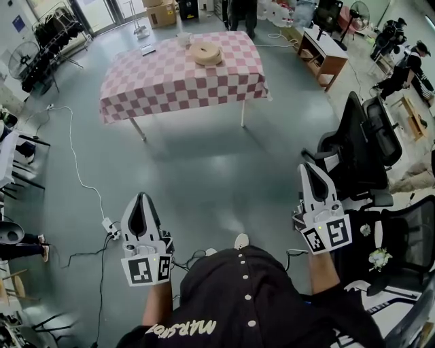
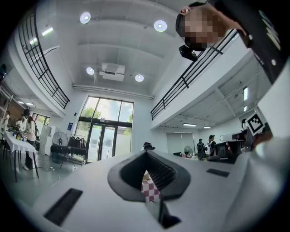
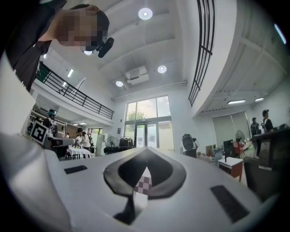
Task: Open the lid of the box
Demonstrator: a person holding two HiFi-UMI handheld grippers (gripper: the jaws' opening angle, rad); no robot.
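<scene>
A round tan box (image 1: 207,53) with its lid on sits on a table under a pink-and-white checked cloth (image 1: 170,81), far ahead across the floor. Both grippers are held low near the person's body, well short of the table. My left gripper (image 1: 141,198) points forward, its jaws together with nothing in them. My right gripper (image 1: 308,167) is likewise shut and empty. In each gripper view only a sliver of the checked cloth (image 2: 150,190) (image 3: 144,184) shows through the slit between the closed jaws.
Black office chairs (image 1: 367,146) stand close on the right. A white cable and power strip (image 1: 109,226) lie on the floor at the left. A wooden desk (image 1: 325,51), a clothes rack (image 1: 51,34), cardboard boxes (image 1: 162,12) and people ring the room.
</scene>
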